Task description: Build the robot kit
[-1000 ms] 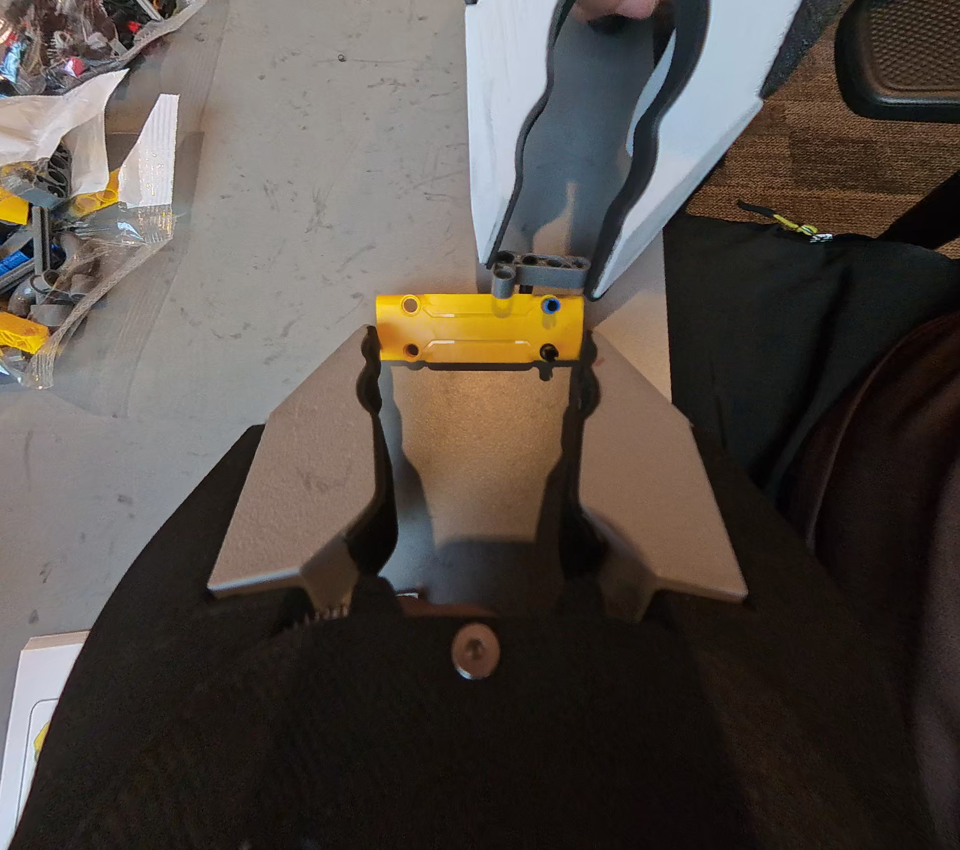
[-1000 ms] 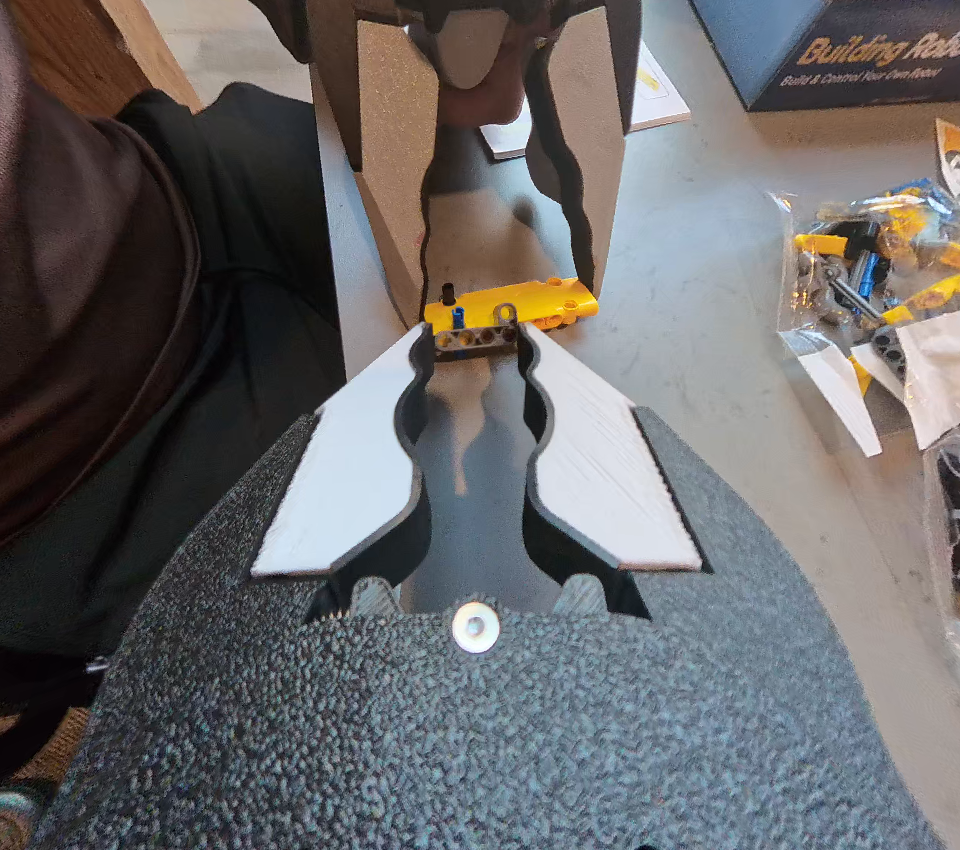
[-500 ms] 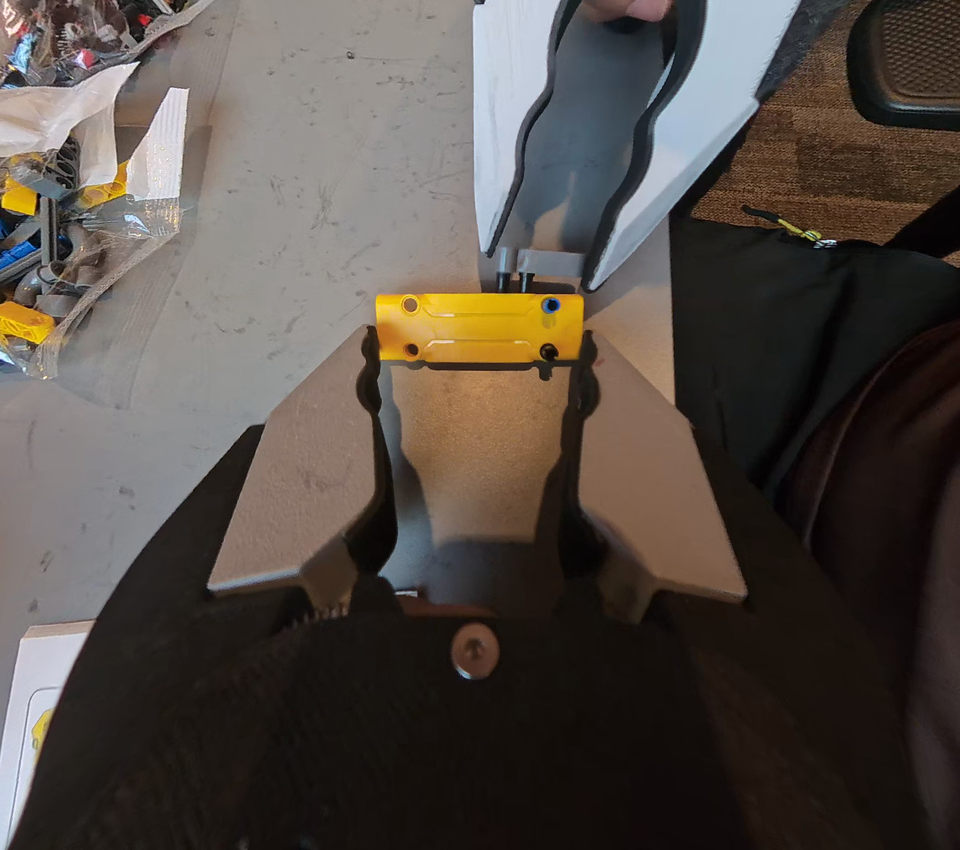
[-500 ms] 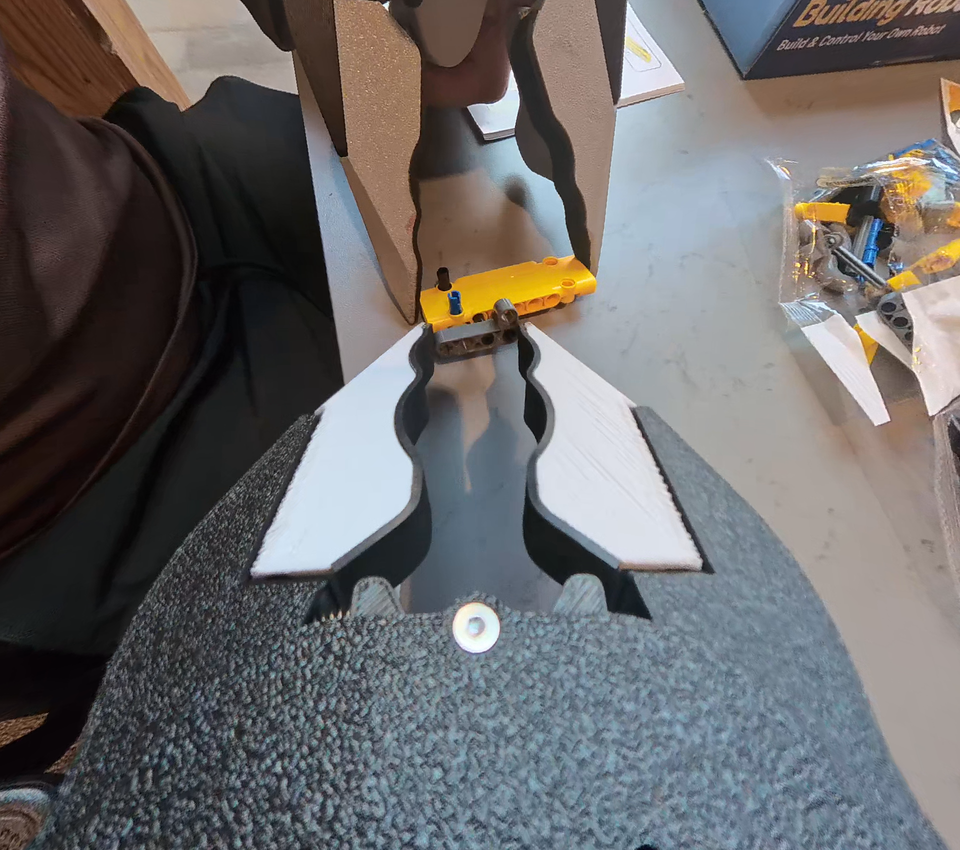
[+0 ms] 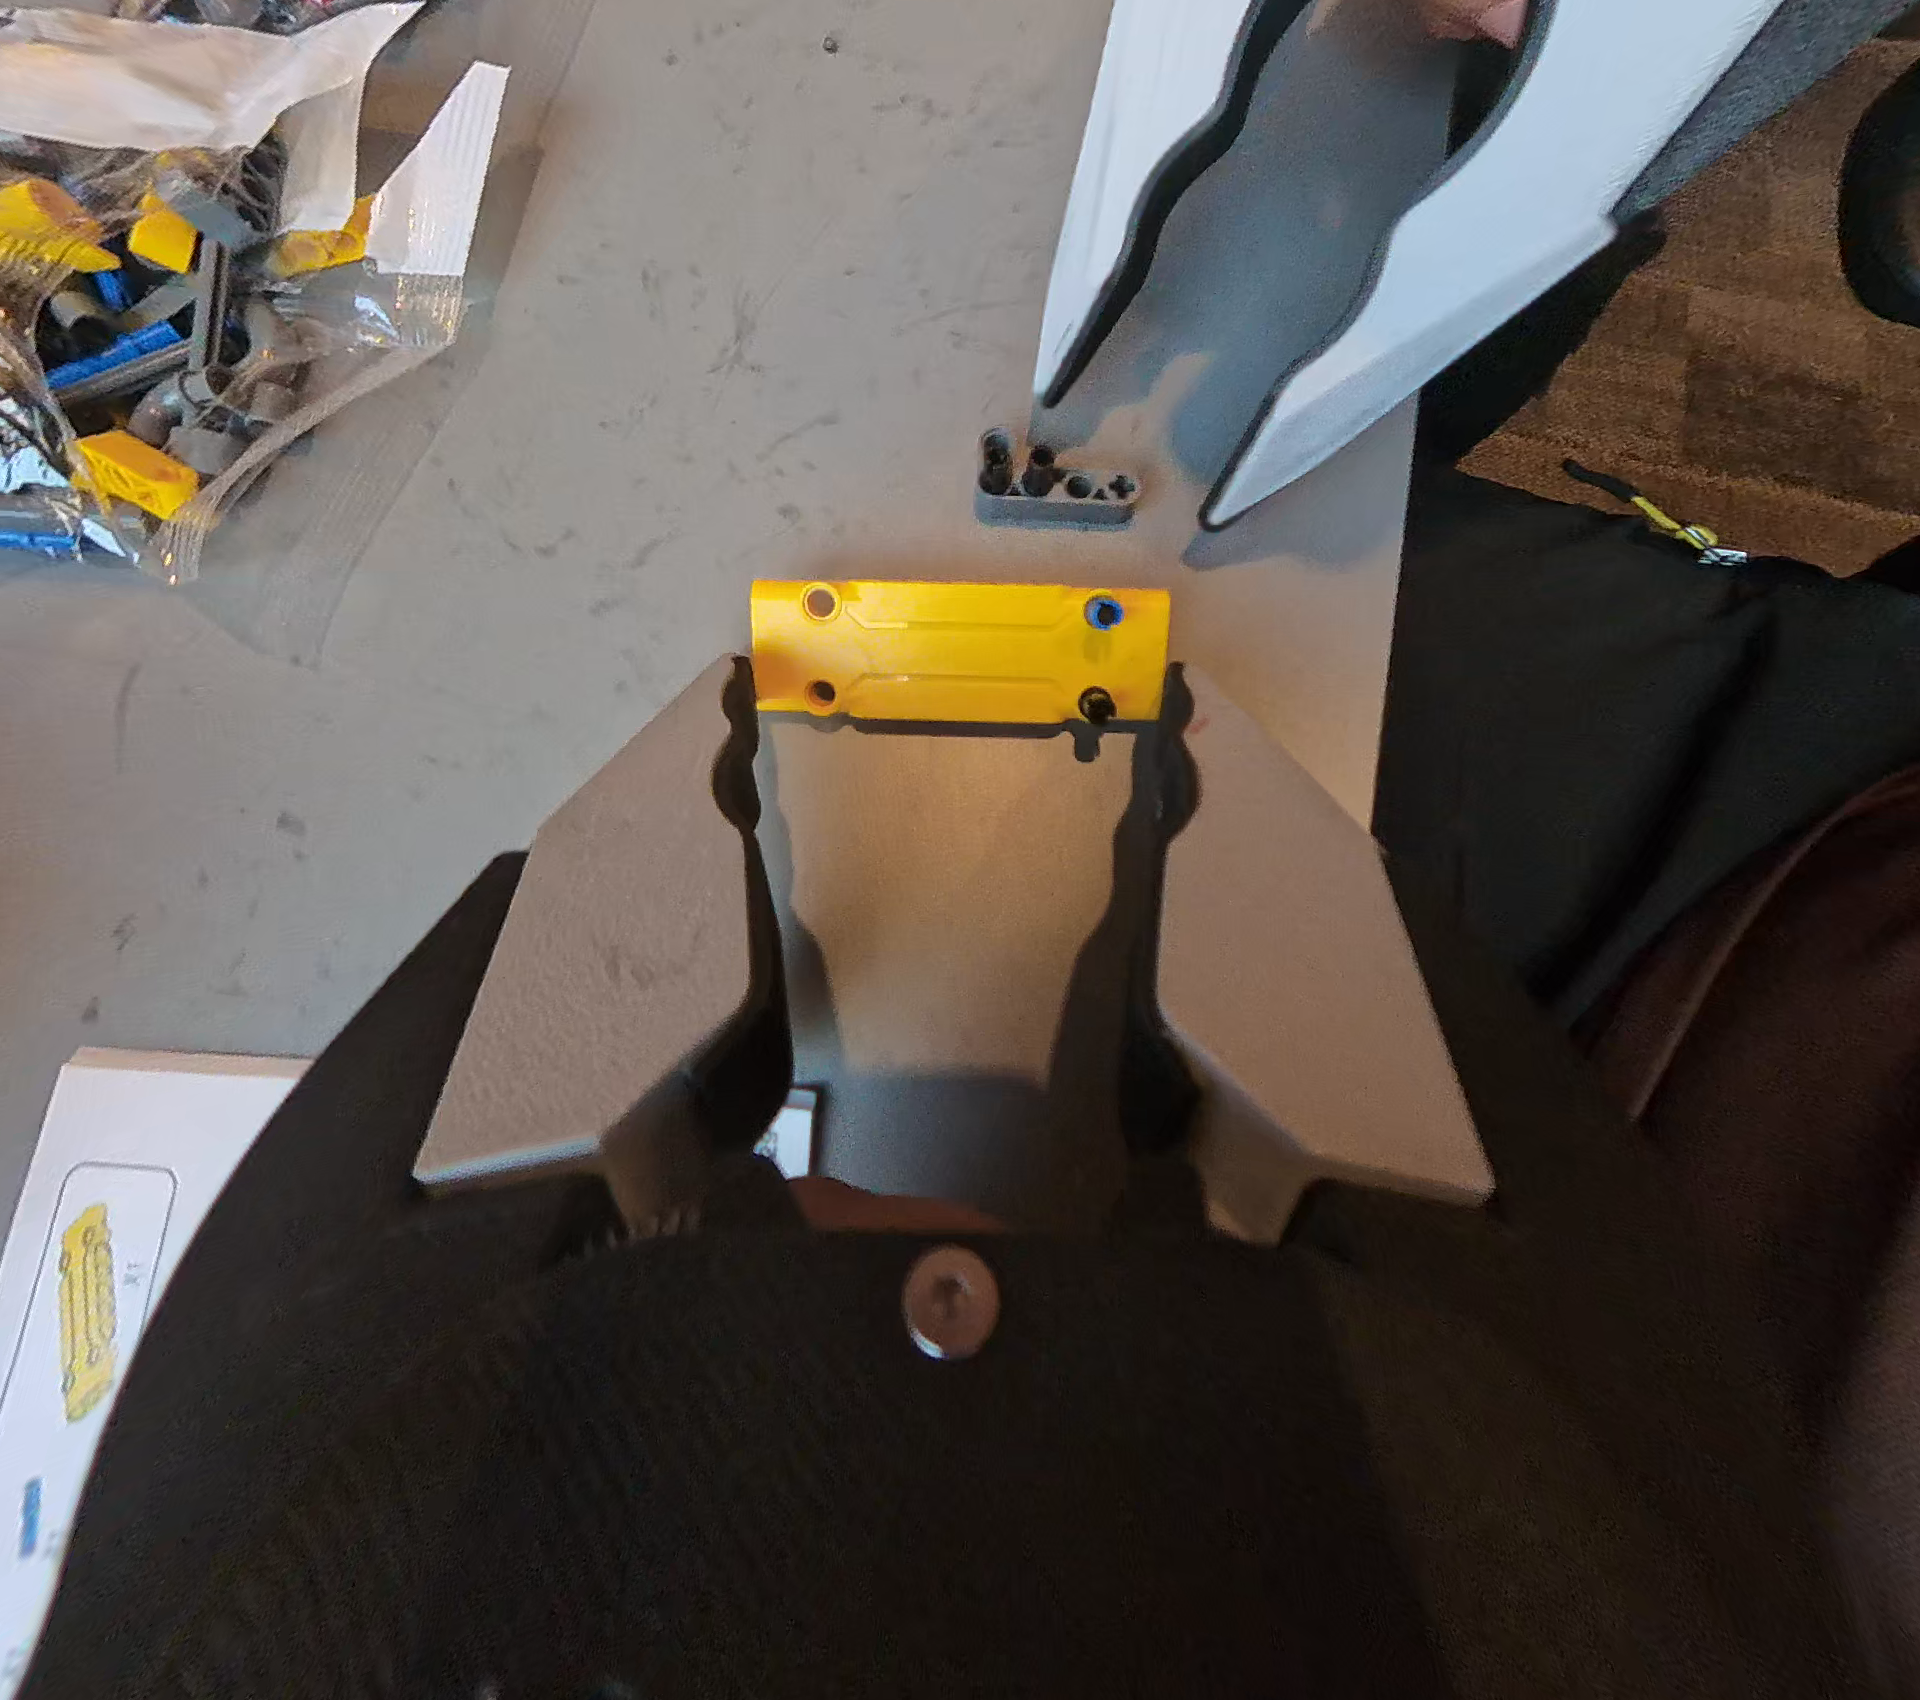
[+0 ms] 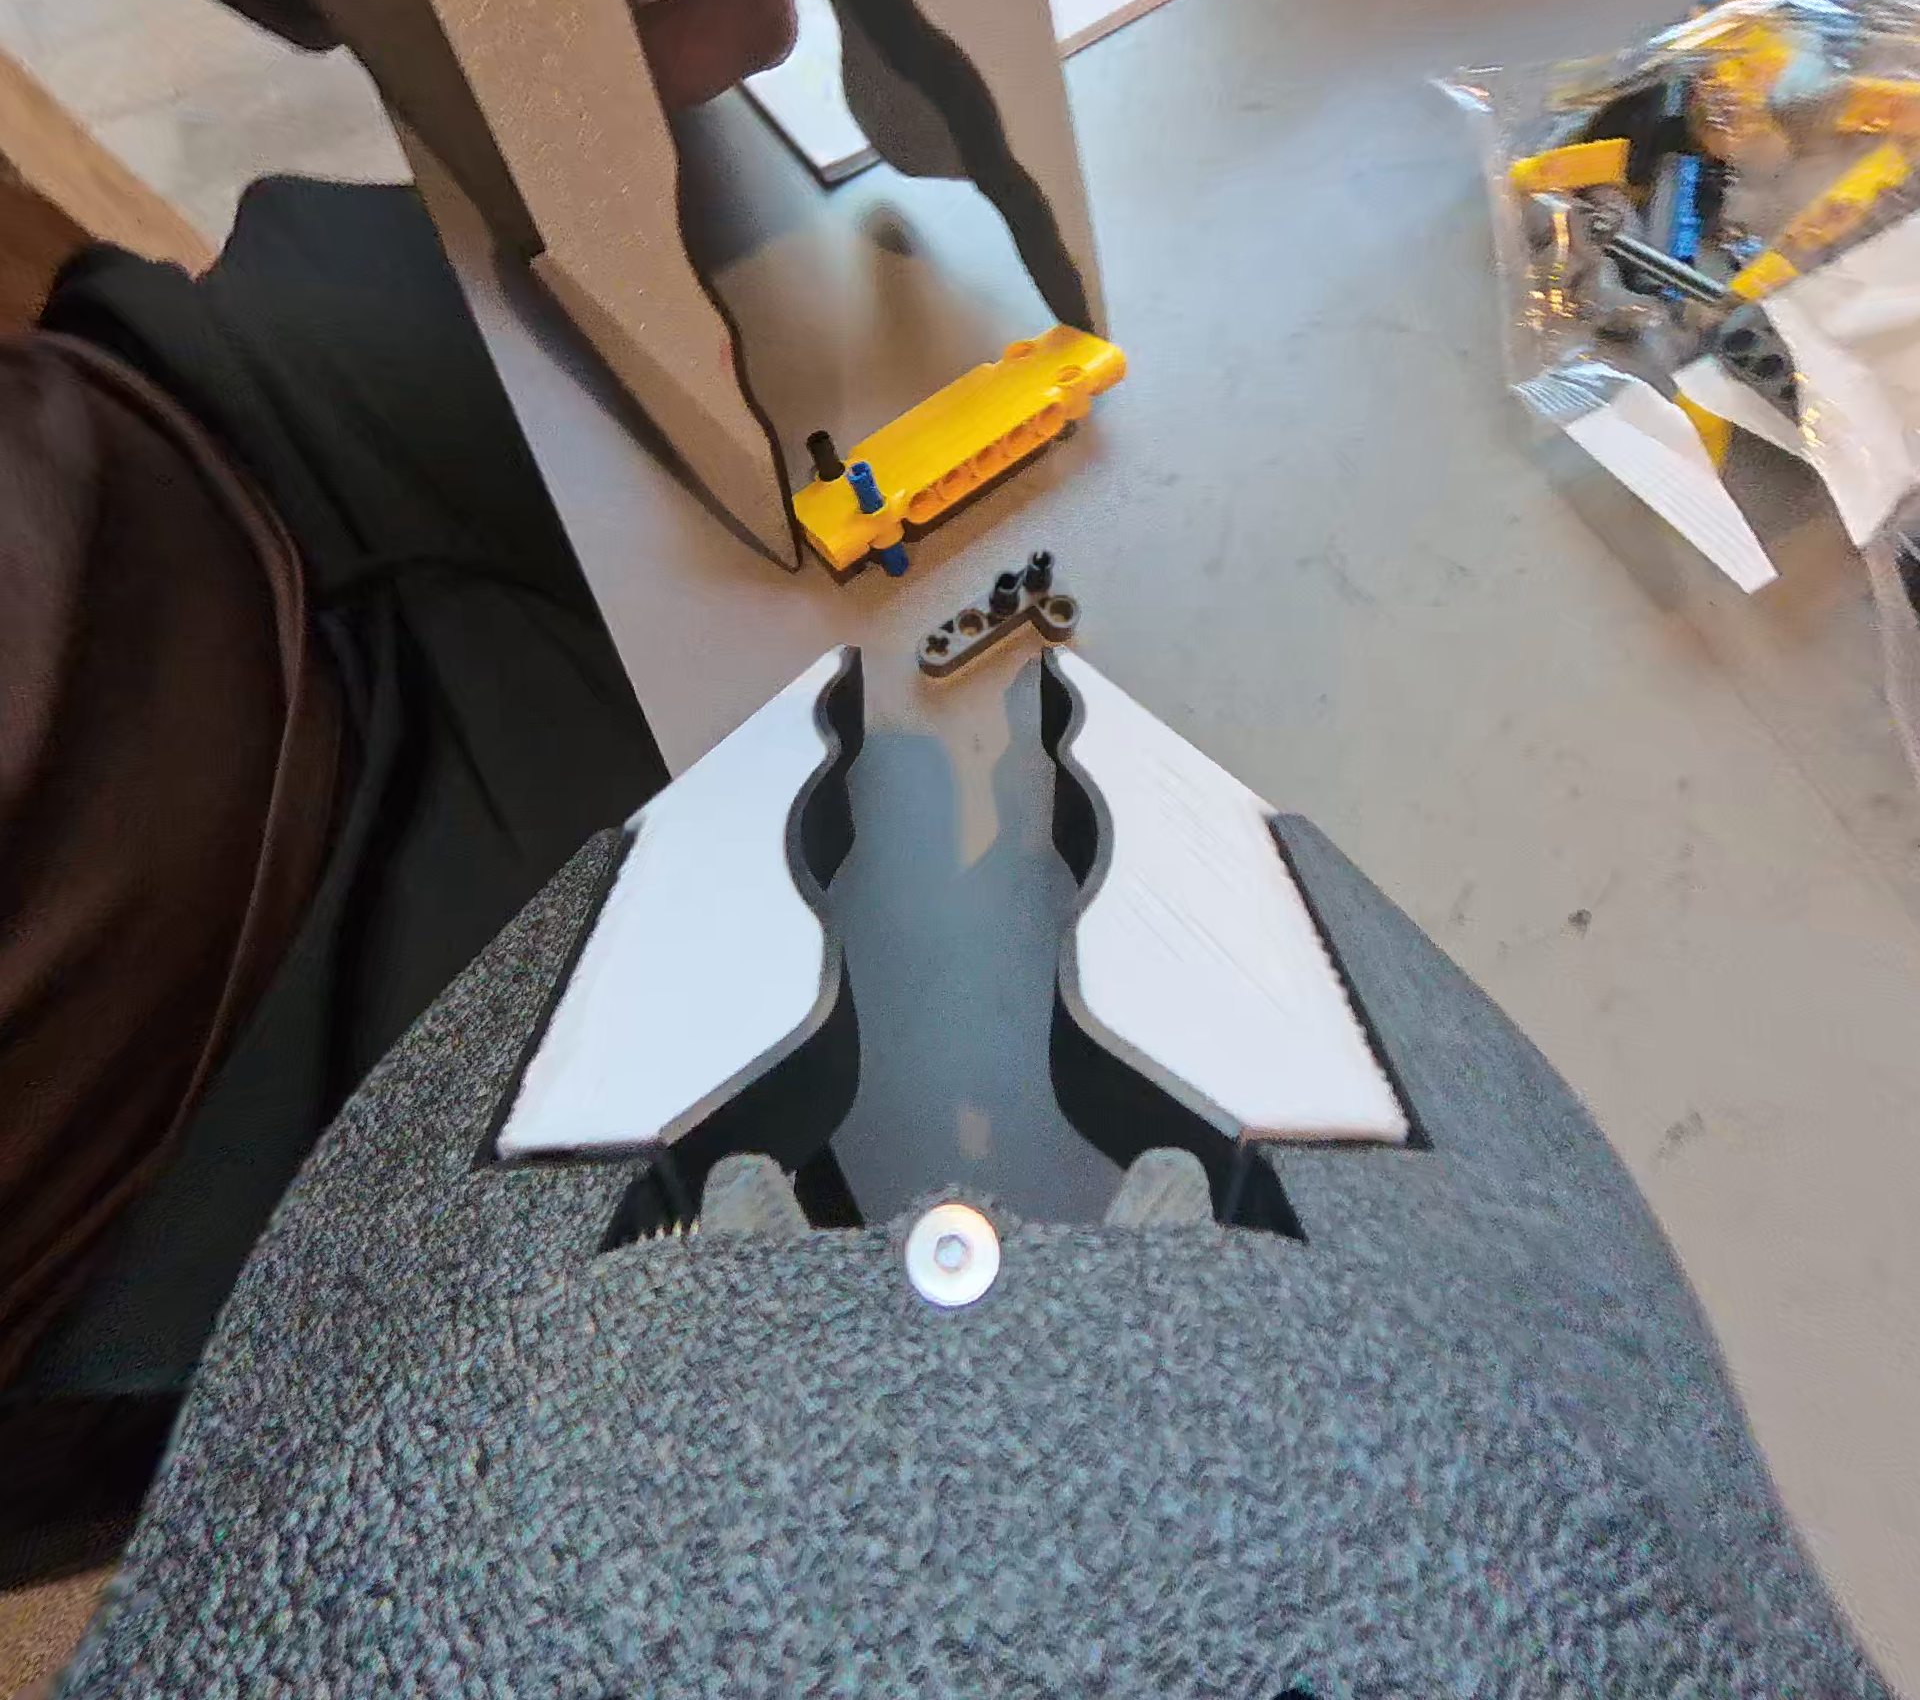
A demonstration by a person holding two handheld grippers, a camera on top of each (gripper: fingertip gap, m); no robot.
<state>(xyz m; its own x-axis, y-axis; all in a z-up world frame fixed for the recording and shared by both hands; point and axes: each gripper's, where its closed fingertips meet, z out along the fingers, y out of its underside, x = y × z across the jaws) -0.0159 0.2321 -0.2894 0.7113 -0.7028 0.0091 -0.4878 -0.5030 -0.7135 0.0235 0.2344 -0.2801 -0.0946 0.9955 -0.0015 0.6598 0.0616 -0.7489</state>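
Grey beam (image 6: 995,624) apparently just beyond right gripper (image 6: 948,661)

Scuffed grey table (image 5: 727,216) (brown carpet (image 5: 1714,362))

The counter (image 5: 831,216) showed as matt grey, scuffed and speckled, a hard smooth sheet. The yellow panel (image 5: 961,651) was glossy moulded plastic and threw a warm glow below it; the small grey beam (image 6: 992,630) looked duller plastic with black pins. The left gripper (image 5: 961,684) wore grainy, sandy-matt grey fingers (image 5: 613,923) on a finely ribbed black body. The right gripper (image 6: 951,663) had smooth white fingers (image 6: 686,954) with faint layer lines, and its dark shell was coarse and pebbled. Crinkled clear plastic bags (image 5: 208,362) glinted. The booklet (image 5: 94,1235) was smooth white paper, and dark cloth (image 6: 312,507) lay soft and matt at the side.
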